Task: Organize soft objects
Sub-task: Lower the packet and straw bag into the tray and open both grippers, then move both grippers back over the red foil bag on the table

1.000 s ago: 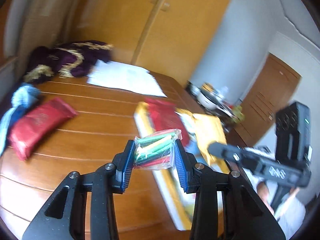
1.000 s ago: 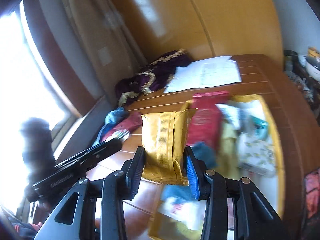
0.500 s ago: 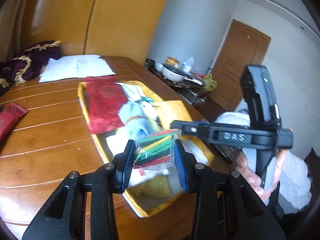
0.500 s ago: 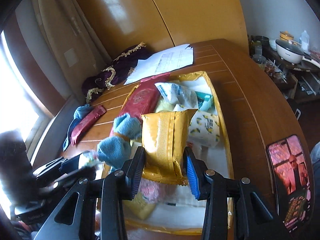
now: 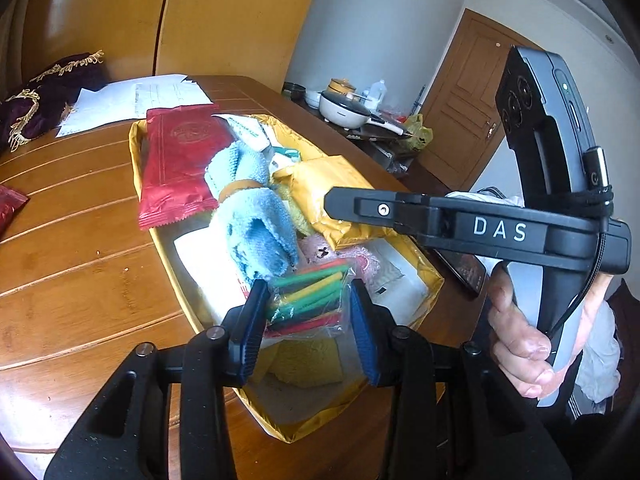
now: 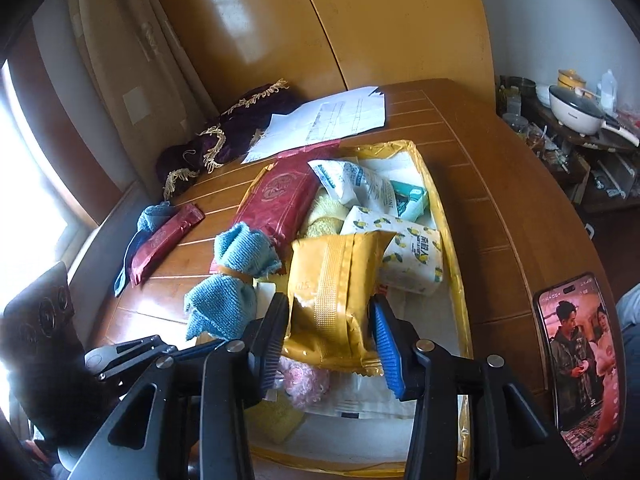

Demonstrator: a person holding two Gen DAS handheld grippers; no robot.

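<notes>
**Both tongs loaded above a crowded yellow tray**

The surface is a polished brown wooden table (image 6: 500, 184) with pale inlaid lines, running away from both tongs toward tall honey-coloured cupboard doors (image 6: 384, 20). Off to the right of the tongs stands a low side shelf (image 6: 580, 136) crowded with a white cooking pot (image 6: 572, 110) and bottles, and a brown panelled door (image 5: 460, 120) closes the far wall. Bright window light floods in on the left of the right tongs.

The left gripper (image 5: 308, 328) is clamped on a clear packet of coloured sticks (image 5: 308, 300), green, yellow and red, held over the near end of the yellow tray (image 5: 432, 276). The right gripper (image 6: 332, 336) is squeezed onto a gold foil pouch (image 6: 332, 292), upright between its blue pads, also above the tray.

Beneath and beyond the tongs the tray is packed: a red foil packet (image 6: 276, 200) along its left edge, a blue cloth bundle (image 6: 232, 284) tied round the middle, a lemon-print tissue pack (image 6: 412, 256), a white and teal sachet (image 6: 356, 184), and something pink and fluffy (image 6: 304, 380) directly under the right tongs.

Left of the tray lie a second red packet (image 6: 164, 240) on another blue cloth (image 6: 150, 216). Farther off sit white papers (image 6: 328, 124) and a purple cloth with gold fringe (image 6: 224, 136). A phone (image 6: 580, 364) with a lit screen lies right of the right tongs. A hand (image 5: 520, 340) grips the right tool's handle.
</notes>
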